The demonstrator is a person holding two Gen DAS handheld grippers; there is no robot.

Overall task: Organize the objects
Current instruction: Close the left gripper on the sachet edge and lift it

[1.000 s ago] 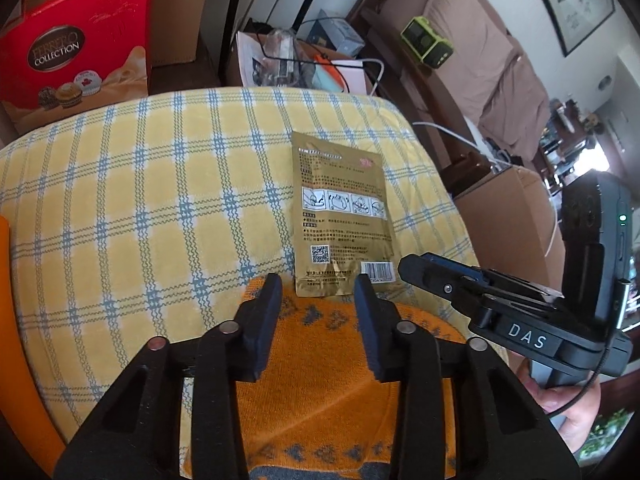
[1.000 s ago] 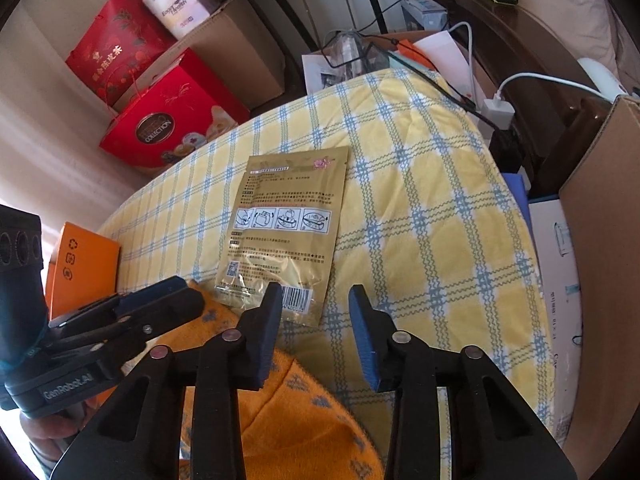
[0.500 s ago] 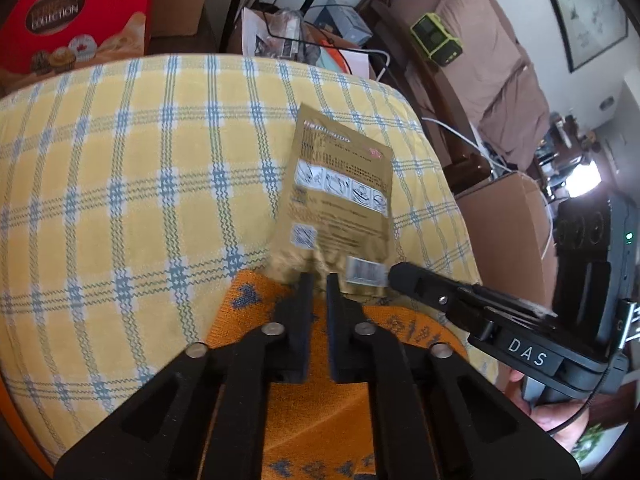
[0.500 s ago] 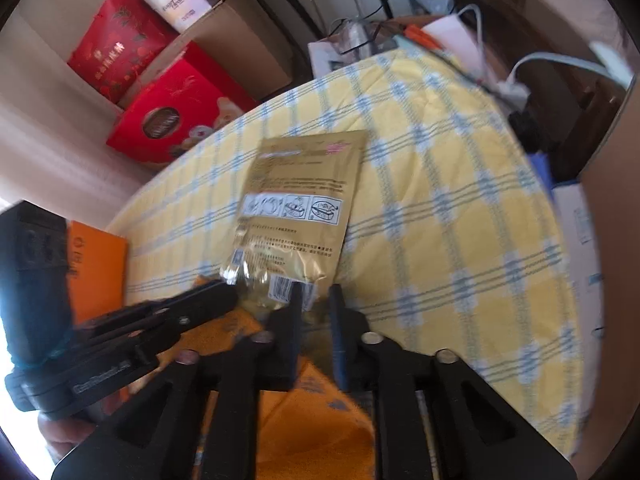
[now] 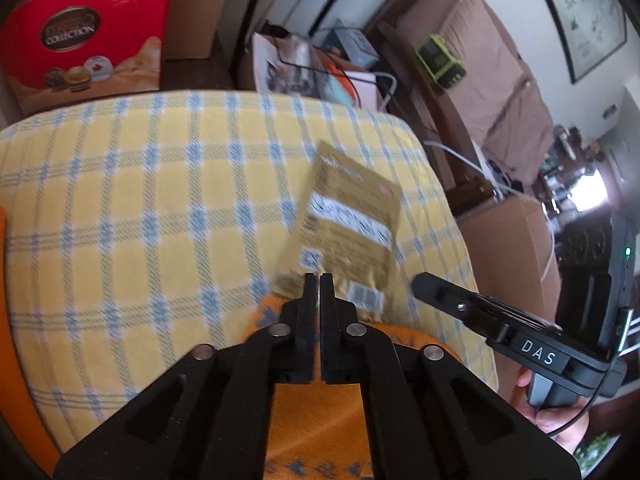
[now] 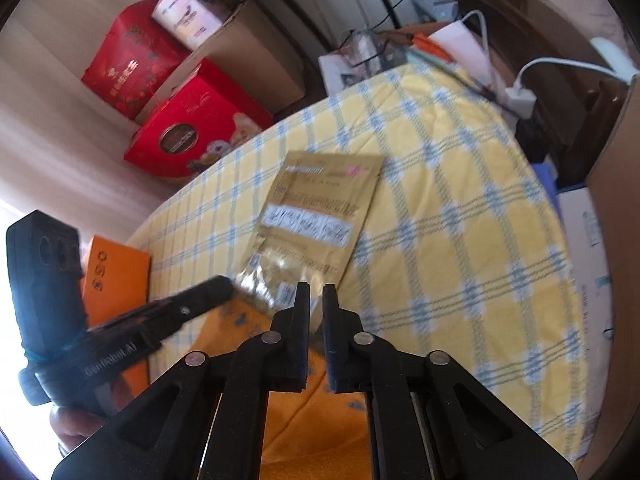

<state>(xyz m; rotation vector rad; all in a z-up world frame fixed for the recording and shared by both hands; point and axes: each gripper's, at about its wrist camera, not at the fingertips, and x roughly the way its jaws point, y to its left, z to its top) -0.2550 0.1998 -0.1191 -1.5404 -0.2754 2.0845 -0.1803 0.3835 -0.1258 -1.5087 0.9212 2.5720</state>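
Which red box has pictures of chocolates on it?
The lower red box, standing beside the checked cloth. It shows round sweets and a brown oval label; the upper red box has only flowers.

Checked cloth (image 5: 140, 208), gold pouch (image 5: 352, 220), orange cloth (image 5: 316, 412)

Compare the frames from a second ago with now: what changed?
Both grippers went from open to closed on the gold packet's near edge: the left gripper near its middle, the right gripper at the barcode corner. That edge now looks crumpled and lifted. The checkered cloth and red boxes stayed put.
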